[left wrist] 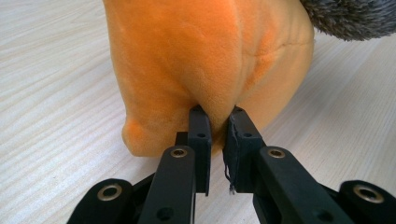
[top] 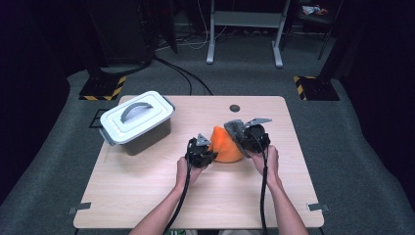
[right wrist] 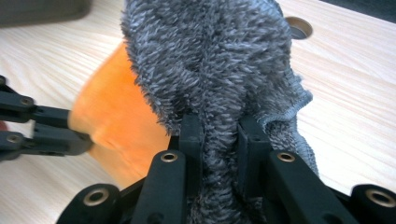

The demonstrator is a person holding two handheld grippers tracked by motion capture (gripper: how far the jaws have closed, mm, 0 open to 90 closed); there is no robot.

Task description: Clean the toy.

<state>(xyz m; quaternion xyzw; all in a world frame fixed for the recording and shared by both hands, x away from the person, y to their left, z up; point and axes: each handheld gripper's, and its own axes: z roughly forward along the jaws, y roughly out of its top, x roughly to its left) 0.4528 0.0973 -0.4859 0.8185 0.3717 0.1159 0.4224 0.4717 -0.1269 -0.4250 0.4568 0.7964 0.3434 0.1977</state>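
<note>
Two tools grip soft things on the table (top: 147,196). The left tool (left wrist: 218,116) pinches the orange cushion (left wrist: 196,60). The right tool (right wrist: 219,126) clamps the grey towel (right wrist: 210,56).

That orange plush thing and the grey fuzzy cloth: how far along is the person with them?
Done: both are gripped. The left gripper pinches a fold of the orange plush, which rests on the table. In hand: the right gripper holds the grey cloth against the plush's top. Left, probably: wiping or covering it, perhaps stowing things in the lidded bin, which is shut.
</note>
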